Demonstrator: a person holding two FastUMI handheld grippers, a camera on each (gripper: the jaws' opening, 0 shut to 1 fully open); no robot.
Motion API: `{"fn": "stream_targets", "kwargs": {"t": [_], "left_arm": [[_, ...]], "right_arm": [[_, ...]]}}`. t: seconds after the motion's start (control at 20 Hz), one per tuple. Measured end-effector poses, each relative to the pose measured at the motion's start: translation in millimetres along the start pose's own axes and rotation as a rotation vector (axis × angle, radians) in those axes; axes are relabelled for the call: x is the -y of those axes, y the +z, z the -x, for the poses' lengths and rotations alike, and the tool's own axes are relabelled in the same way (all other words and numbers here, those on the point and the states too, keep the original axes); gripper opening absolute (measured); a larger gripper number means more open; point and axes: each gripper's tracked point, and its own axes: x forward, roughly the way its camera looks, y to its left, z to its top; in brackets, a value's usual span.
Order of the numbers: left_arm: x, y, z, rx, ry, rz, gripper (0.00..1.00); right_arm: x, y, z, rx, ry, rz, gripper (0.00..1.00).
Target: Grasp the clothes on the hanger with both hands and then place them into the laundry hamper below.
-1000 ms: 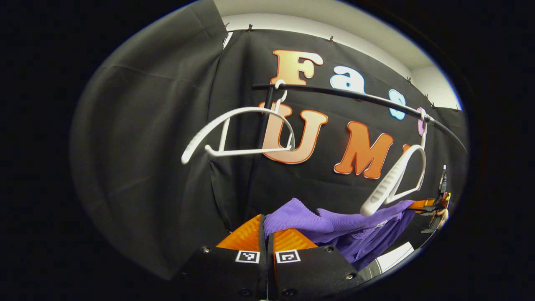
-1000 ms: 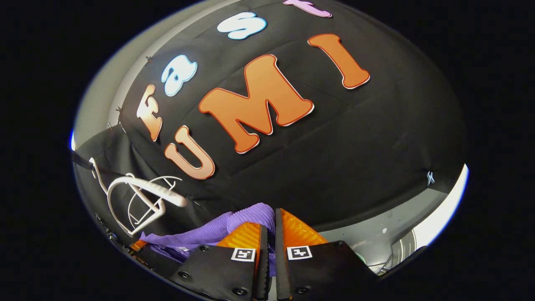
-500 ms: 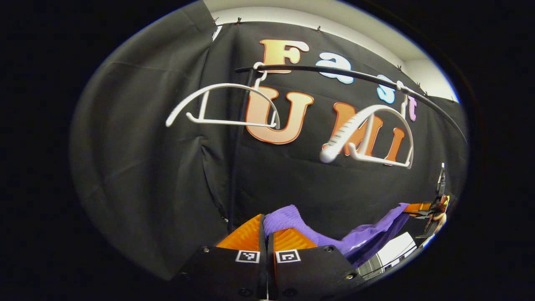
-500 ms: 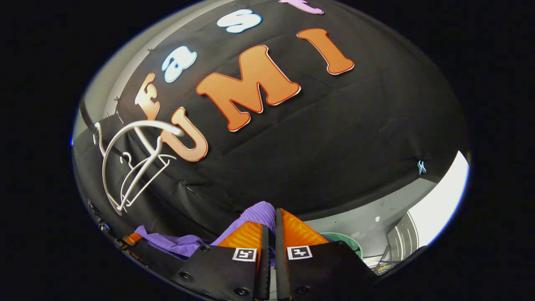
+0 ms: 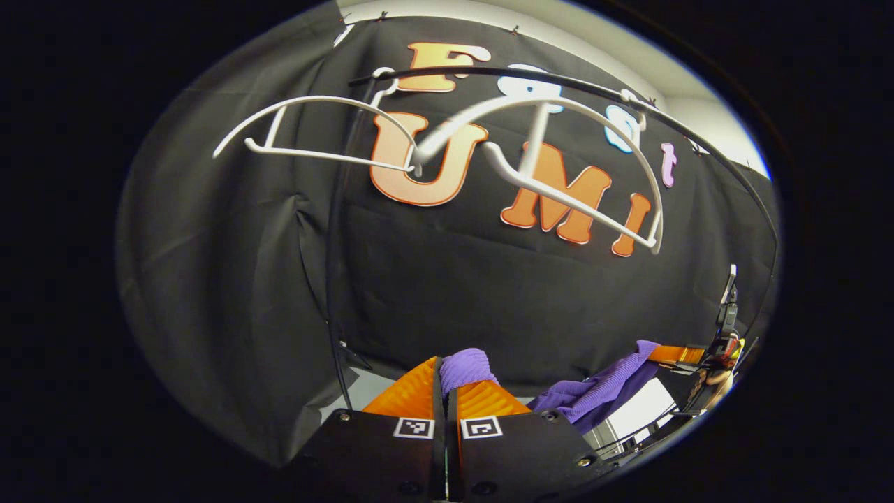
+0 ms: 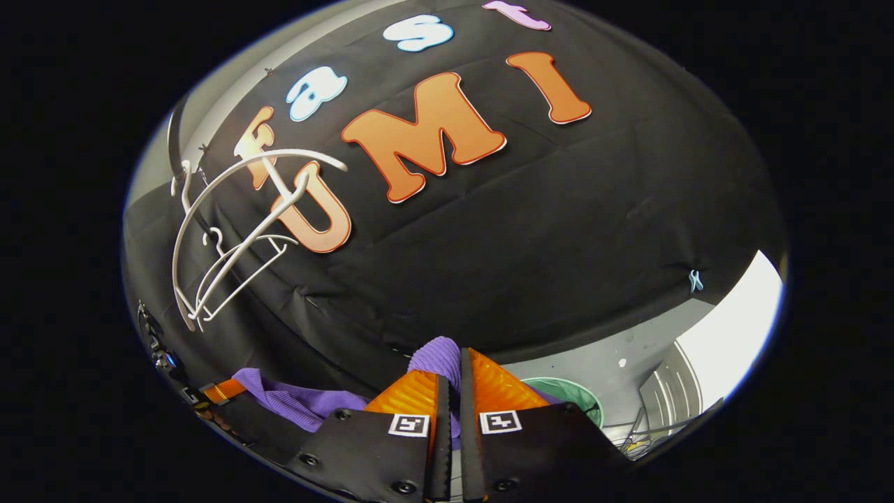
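Left gripper: jaws pressed together on a fold of the purple garment, which bulges up between the two fingers. From that pinch the knit cloth passes out of sight, then reappears lower right as a sagging band running to the right gripper, seen far off at the view's right edge with a hand behind it.

Right gripper, in its own view: jaws likewise closed on a bunch of the same garment, cloth standing up between the fingers. A strip of it leads left toward the left gripper at the lower-left edge.

The garment is off the hangers — two white hangers, one to the left and one to the right, hang bare from the black rail well above the cloth. In the right gripper view they overlap.

A green rim shows just beyond the right gripper's fingers on the grey floor — possibly the hamper, though too little is visible to confirm. A wire rack lies near it.
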Motion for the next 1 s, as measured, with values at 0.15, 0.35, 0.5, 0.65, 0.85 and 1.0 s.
{"fn": "stream_targets", "kwargs": {"t": [0.15,0.35,0.5,0.65,0.85,1.0], "left_arm": [[32.2,-9.7,-11.3,-0.023,-0.053,-0.009,0.01],[77.3,-27.9,-28.8,-0.062,-0.117,-0.038,0.01],[110.1,-42.3,-42.1,-0.105,-0.168,-0.040,0.01],[131.9,-55.4,-58.1,-0.160,-0.200,-0.043,0.01],[139.0,-66.6,-73.0,-0.210,-0.212,-0.082,0.01],[144.7,-88.7,-83.5,-0.267,-0.213,-0.095,0.01]], "right_arm": [[-3.3,-9.7,4.3,-0.004,-0.012,0.016,0.13],[-2.7,-25.4,7.3,-0.019,-0.043,0.049,0.13],[0.1,-36.8,9.1,-0.034,-0.067,0.057,0.13],[13.4,-49.7,11.9,-0.050,-0.098,0.070,0.13],[33.9,-67.9,10.9,-0.077,-0.152,0.072,0.13],[52.3,-86.9,4.6,-0.112,-0.199,0.082,0.13]]}}
